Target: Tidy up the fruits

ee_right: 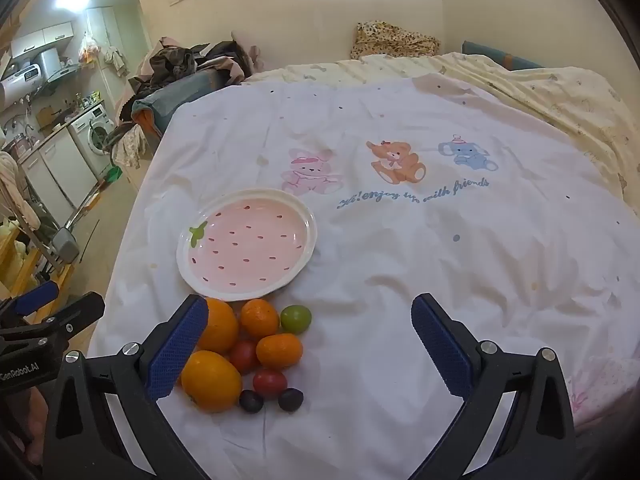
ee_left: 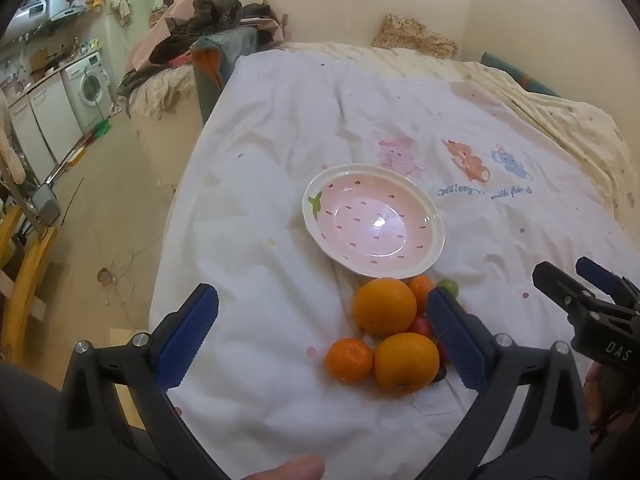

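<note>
Both held over the bed (ee_right: 400, 264), tilted down, nothing gripped. Left gripper (ee_left: 322, 316) spread wide, empty; fruit pile just ahead, toward its right finger (ee_left: 456, 336), which hides part of it. Two oranges (ee_left: 384, 306), two mandarins (ee_left: 349, 361), green fruit (ee_left: 450, 286) partly seen there. Plate (ee_left: 374, 218) just beyond the pile, bare. Right gripper (ee_right: 310, 340) spread wide too, empty; pile beside its left finger (ee_right: 178, 348), touching none. Red tomatoes (ee_right: 270, 382) and two dark fruits (ee_right: 291, 399) at the pile's near edge. Plate beyond, ahead-left.
</note>
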{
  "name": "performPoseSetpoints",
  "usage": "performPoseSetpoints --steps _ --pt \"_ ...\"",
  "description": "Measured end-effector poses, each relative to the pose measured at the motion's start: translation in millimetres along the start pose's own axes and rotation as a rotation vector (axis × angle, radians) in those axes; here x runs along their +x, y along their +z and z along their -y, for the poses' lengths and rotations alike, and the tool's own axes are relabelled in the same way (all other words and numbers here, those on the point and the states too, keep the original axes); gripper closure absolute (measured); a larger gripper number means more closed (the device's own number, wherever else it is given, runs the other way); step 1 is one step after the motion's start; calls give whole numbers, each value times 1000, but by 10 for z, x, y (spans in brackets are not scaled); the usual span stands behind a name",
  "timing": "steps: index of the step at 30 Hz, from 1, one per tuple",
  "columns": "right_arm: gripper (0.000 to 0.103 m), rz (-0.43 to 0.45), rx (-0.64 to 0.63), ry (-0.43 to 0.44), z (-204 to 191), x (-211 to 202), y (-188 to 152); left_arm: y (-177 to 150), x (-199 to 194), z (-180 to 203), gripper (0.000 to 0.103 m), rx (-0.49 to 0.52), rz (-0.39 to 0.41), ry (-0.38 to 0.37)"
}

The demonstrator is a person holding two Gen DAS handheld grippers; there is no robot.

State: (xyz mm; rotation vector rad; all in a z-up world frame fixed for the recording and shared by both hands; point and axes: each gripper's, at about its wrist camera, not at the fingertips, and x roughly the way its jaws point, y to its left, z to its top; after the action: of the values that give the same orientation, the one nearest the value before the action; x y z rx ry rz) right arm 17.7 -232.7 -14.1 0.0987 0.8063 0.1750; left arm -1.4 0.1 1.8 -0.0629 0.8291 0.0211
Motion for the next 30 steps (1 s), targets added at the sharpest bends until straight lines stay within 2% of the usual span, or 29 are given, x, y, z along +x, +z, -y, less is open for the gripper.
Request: performPoseSetpoints --steps 8,11,30 --pt "0 0 0 3 -10 -1 -10 13 -21 -102 0 -20 -18 -17" --pt "0 1 -1 1 0 5 -19 -9 24 -8 1 -14 -21 -2" --pt "0 3 -7 -9 -34 10 -13 -15 68 -28 1 -19 -29 -5"
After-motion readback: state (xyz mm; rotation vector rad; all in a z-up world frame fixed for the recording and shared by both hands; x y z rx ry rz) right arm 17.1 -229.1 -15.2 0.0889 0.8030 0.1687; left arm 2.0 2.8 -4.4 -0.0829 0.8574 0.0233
